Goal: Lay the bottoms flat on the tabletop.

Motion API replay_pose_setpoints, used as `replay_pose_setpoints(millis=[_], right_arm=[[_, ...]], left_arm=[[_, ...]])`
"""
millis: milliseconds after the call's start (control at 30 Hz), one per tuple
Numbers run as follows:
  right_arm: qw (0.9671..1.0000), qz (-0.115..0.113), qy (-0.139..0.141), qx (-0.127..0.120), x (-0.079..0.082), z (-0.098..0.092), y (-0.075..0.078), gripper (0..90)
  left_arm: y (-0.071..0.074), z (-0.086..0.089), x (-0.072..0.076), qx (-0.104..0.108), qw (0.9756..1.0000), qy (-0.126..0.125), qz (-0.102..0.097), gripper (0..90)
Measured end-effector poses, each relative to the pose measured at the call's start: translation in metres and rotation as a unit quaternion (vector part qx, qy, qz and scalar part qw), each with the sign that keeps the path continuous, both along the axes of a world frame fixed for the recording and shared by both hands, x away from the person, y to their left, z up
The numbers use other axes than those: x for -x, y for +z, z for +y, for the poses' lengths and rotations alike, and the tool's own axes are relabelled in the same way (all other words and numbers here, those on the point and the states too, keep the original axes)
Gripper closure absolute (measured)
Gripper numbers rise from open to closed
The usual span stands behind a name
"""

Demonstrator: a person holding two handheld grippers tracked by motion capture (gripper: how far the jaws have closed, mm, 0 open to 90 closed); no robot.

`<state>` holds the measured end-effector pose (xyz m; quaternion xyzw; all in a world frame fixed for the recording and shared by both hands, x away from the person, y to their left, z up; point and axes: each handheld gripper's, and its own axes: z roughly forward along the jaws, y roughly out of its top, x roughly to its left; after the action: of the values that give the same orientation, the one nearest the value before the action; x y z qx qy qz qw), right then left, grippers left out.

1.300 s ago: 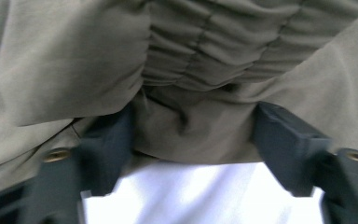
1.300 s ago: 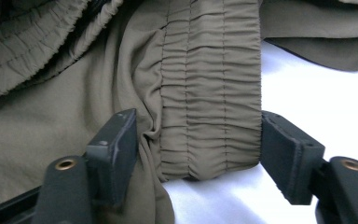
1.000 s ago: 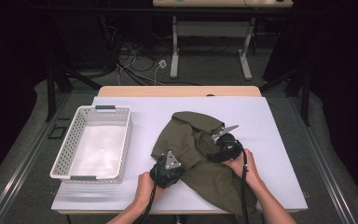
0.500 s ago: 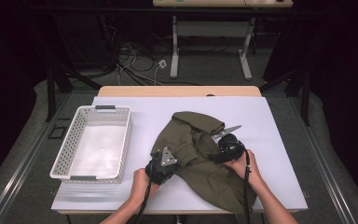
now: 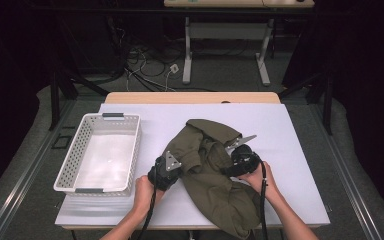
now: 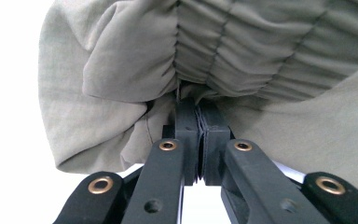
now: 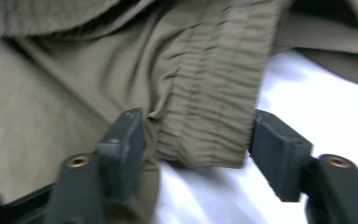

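Two claws work the olive garment (image 5: 215, 175) crumpled mid-tabletop (image 5: 290, 130). Your left claw (image 6: 198, 122) is clamped on gathered fabric; your right claw (image 7: 196, 140), just opening, straddles the elastic waistband (image 7: 214, 98) unpinched. Center that band, close fully, then lift both evenly.

White basket (image 5: 70, 165) at the table's (image 5: 300, 125) left (nothing inside); cables (image 5: 145, 60) on floor behind.
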<state>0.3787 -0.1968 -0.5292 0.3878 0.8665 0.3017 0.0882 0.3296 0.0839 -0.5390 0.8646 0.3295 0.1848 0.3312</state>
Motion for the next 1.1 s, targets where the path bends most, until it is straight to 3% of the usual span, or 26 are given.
replay_pose_setpoints(millis=[100, 200, 233, 333, 367, 433, 567, 667, 733, 767, 933, 1100], right_arm=[[0.9996, -0.017, -0.013, -0.017, -0.001, -0.006, 0.003, 30.0], [0.9992, -0.032, -0.020, -0.016, -0.003, -0.011, 0.007, 28.4], [0.9990, -0.038, -0.021, -0.003, -0.004, -0.012, 0.008, 28.2], [0.9988, -0.039, -0.025, 0.014, -0.006, -0.013, 0.007, 28.1], [0.9983, -0.050, -0.030, 0.009, -0.008, -0.012, 0.005, 27.9], [0.9983, -0.046, -0.033, 0.015, -0.011, -0.012, 0.004, 27.2], [0.9979, -0.049, -0.037, 0.018, -0.015, -0.012, 0.003, 26.6], [0.9978, -0.050, -0.040, 0.019, -0.017, -0.011, 0.003, 26.2], [0.9977, -0.045, -0.039, 0.032, -0.018, -0.011, 0.005, 26.7], [0.9972, -0.058, -0.038, 0.026, -0.019, -0.010, 0.004, 27.1], [0.9966, -0.064, -0.046, 0.026, -0.024, -0.011, 0.005, 31.6], [0.9960, -0.072, -0.046, 0.028, -0.028, -0.012, 0.007, 34.6]], left_arm=[[0.004, -0.001, 0.006, 0.005, 0.9999, -0.006, 0.010, 72.4], [0.008, -0.005, 0.013, 0.007, 0.9996, -0.015, 0.022, 49.1], [0.008, -0.006, 0.015, 0.011, 0.9995, -0.017, 0.026, 44.1], [0.005, -0.014, 0.019, 0.012, 0.9991, -0.022, 0.034, 33.4], [0.003, -0.017, 0.018, 0.013, 0.9989, -0.021, 0.039, 31.1], [-0.004, -0.021, 0.016, 0.011, 0.9990, -0.014, 0.040, 28.2], [-0.010, -0.025, 0.012, 0.017, 0.9993, -0.004, 0.033, 36.4], [-0.015, -0.025, 0.011, 0.019, 0.9995, -0.003, 0.024, 47.4], [-0.019, -0.024, 0.011, 0.027, 0.9995, -0.007, 0.016, 54.2], [-0.019, -0.024, 0.011, 0.027, 0.9995, -0.008, 0.015, 57.3], [-0.020, -0.024, 0.009, 0.026, 0.9995, -0.013, 0.009, 76.4], [-0.016, -0.021, 0.007, 0.024, 0.9996, -0.012, 0.009, 81.1]])
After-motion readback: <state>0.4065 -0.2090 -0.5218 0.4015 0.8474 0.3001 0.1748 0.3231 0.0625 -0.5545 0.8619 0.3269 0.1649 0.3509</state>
